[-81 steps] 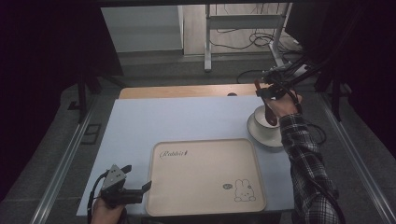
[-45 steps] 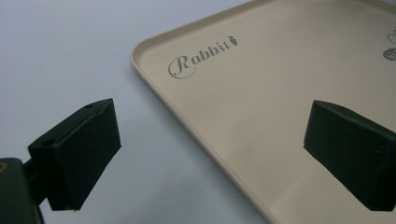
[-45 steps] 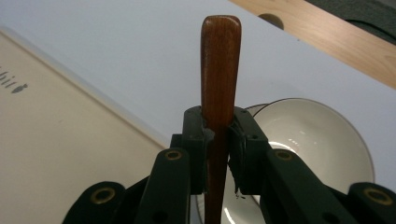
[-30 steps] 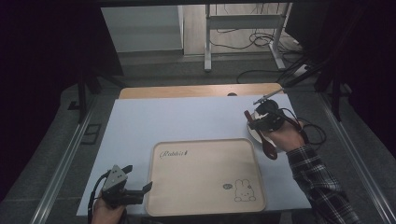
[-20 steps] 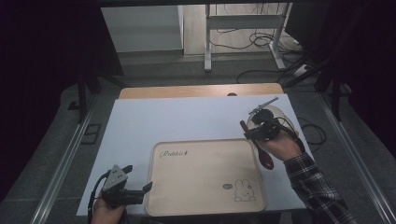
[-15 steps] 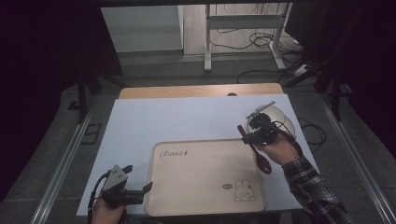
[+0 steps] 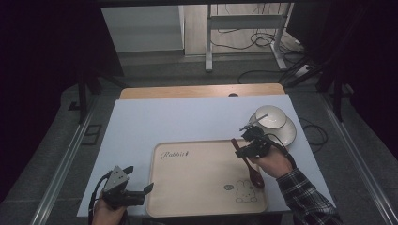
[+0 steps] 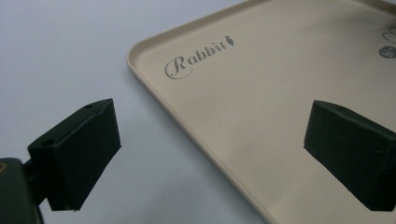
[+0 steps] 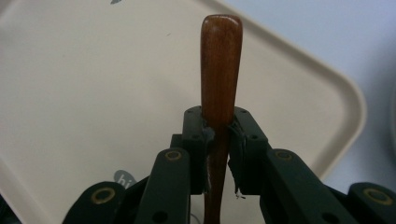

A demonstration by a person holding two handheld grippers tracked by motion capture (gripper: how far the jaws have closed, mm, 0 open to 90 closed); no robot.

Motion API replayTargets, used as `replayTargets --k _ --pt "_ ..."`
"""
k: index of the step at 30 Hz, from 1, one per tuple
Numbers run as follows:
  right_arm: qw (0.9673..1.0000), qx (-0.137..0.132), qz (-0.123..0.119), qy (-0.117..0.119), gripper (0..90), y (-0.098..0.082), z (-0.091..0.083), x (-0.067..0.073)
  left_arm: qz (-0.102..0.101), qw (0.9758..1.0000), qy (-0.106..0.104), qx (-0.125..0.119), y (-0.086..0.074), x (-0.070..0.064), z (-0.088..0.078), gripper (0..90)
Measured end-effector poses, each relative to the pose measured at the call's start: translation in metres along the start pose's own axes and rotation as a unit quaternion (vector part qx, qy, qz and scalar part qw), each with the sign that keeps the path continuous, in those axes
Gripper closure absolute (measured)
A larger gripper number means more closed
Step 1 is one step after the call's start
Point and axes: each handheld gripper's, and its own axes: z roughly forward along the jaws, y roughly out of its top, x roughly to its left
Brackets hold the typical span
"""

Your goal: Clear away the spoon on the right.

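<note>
A beige tray printed "Rabbit" lies at the near middle of the white table. My right gripper hovers over the tray's right side, shut on a dark wooden spoon whose bowl end points toward me. In the right gripper view the spoon's handle stands pinched between the pads of the right gripper, above the tray. My left gripper rests open at the tray's near left corner. The left gripper view has the left gripper straddling the tray's rim, touching nothing.
A white bowl sits on a white plate just beyond the tray's far right corner. A wooden strip runs along the table's far edge. Metal rails flank the table on both sides.
My right gripper has carried the wooden spoon from above the bowl down and toward me, over the tray's right side. The left gripper has stayed put.
</note>
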Motion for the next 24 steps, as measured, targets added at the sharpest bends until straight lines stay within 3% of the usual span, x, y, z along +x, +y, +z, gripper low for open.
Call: replayTargets --k 10,17,24 --pt "0.9993 0.005 0.036 0.013 77.9 -0.013 0.019 0.0 0.002 1.0 0.0 0.0 0.0 0.0 0.0 3.4" --pt "0.999 0.001 0.045 -0.005 76.4 -0.023 0.038 -0.005 0.0 1.0 0.0 0.0 0.0 0.0 0.0 3.4" --pt "0.9992 -0.013 0.034 -0.016 62.8 -0.028 0.043 -0.007 0.0 1.0 0.0 0.0 0.0 0.0 0.0 3.4"
